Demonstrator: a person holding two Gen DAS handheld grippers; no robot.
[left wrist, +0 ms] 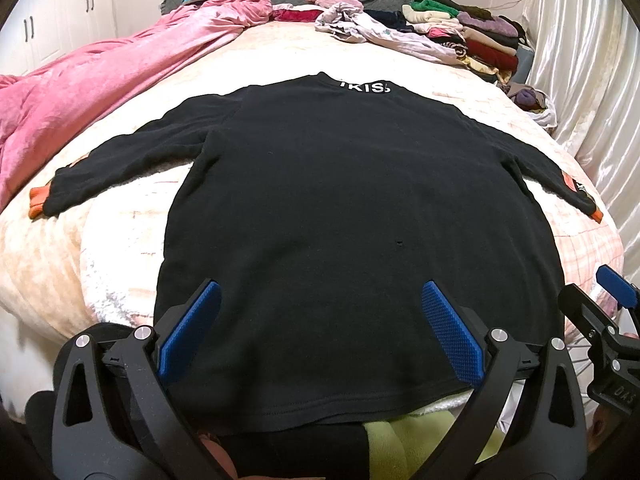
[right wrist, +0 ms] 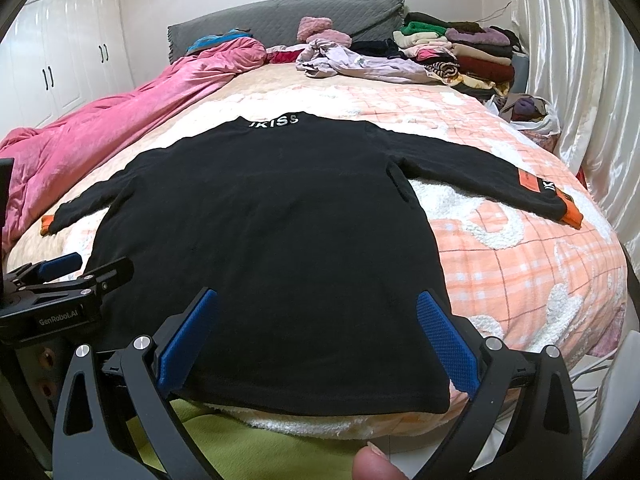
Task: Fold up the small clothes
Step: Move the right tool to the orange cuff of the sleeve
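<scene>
While the black sweater (left wrist: 352, 208) is lying spread flat, back up, across the near end of the bed (right wrist: 520, 264) with both sleeves stretched toward the bed's side edges, the left tongs (left wrist: 320, 332) and right tongs (right wrist: 316, 340) are hanging wide apart over its hem, gripping nothing. Folding is seemingly just beginning; the next move is probably calling for pinching a sleeve and carrying it inward over the body.
</scene>
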